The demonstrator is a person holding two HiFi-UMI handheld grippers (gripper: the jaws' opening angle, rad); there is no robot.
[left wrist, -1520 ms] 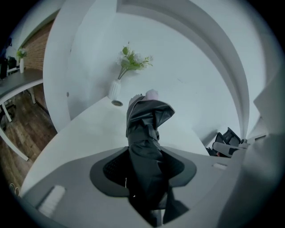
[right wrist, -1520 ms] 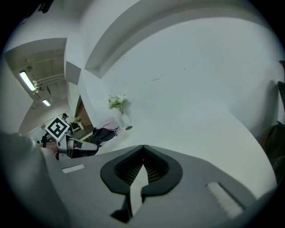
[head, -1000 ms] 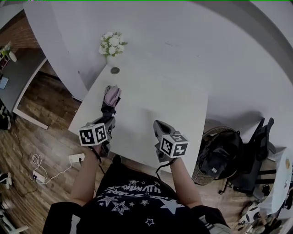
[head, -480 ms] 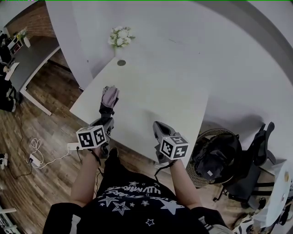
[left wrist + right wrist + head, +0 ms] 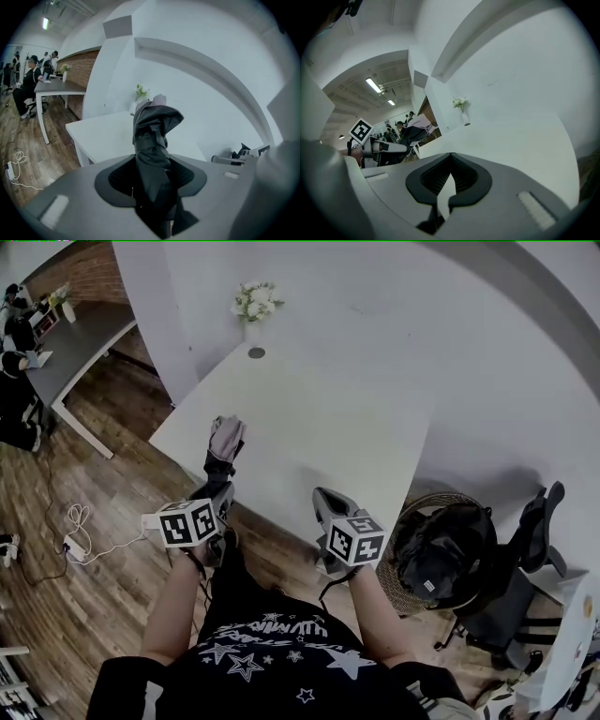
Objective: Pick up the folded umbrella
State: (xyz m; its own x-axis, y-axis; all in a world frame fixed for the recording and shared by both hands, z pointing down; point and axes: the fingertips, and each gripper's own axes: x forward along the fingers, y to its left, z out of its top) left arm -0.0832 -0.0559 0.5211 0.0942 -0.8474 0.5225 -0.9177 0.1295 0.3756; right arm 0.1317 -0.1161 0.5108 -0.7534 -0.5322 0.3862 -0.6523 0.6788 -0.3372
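The folded umbrella is clamped in the left gripper. The right gripper is seen closed, with nothing between its jaws

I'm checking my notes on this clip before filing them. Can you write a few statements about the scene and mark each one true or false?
1. The left tool is shut on the folded umbrella. True.
2. The right tool grips the umbrella too. False: nothing is between its jaws.
3. White flowers stand at the far end of the table. True.
4. The umbrella lies flat on the table, untouched. False: the left tool holds it, with its free end tilted upward.
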